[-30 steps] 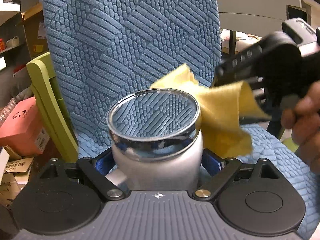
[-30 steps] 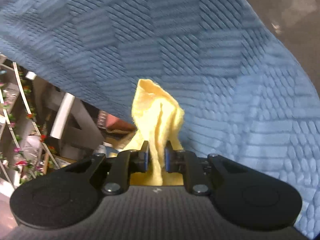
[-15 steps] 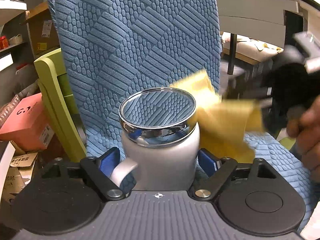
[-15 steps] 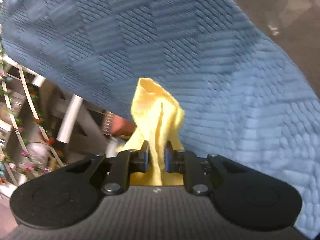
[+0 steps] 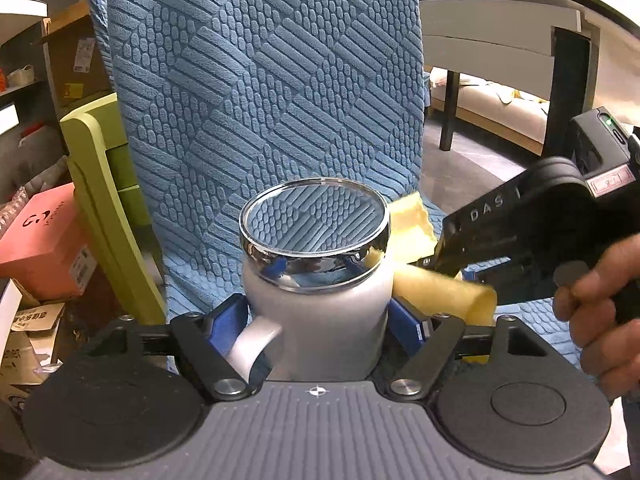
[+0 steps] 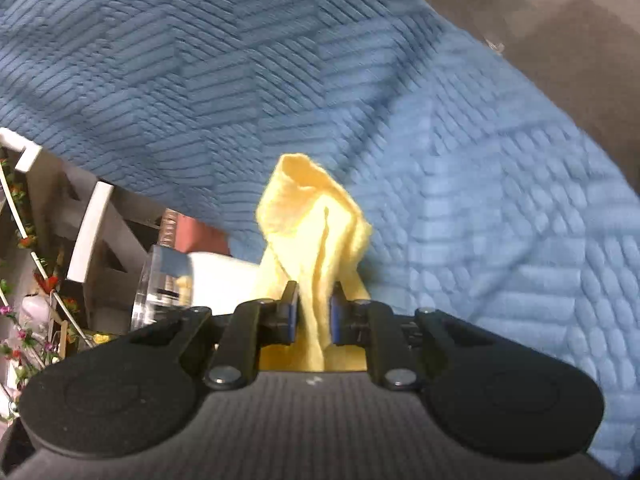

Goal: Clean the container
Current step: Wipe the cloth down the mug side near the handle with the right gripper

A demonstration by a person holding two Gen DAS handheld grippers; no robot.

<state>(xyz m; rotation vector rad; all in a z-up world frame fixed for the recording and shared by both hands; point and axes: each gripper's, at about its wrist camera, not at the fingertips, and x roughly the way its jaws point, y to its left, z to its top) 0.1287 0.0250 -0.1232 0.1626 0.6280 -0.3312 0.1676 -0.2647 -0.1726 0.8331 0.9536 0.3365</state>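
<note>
My left gripper [image 5: 316,320] is shut on a white container [image 5: 316,312] with a side handle and a chrome-rimmed clear lid [image 5: 314,220], held upright. My right gripper [image 6: 314,312] is shut on a yellow cloth [image 6: 316,236]. In the left wrist view the right gripper [image 5: 436,264] presses the cloth [image 5: 436,284] against the container's right side, just below the lid rim. In the right wrist view the container [image 6: 216,276] lies at the left, next to the cloth.
A chair with a blue textured cover [image 5: 272,80] stands right behind the container. A green chair [image 5: 96,184] and a pink box [image 5: 44,240] are at the left. A dark table [image 5: 520,20] stands at the back right.
The right gripper has come down and in with the cloth, from beside the lid to the container's right side. The left gripper has pulled back slightly from the chair.
</note>
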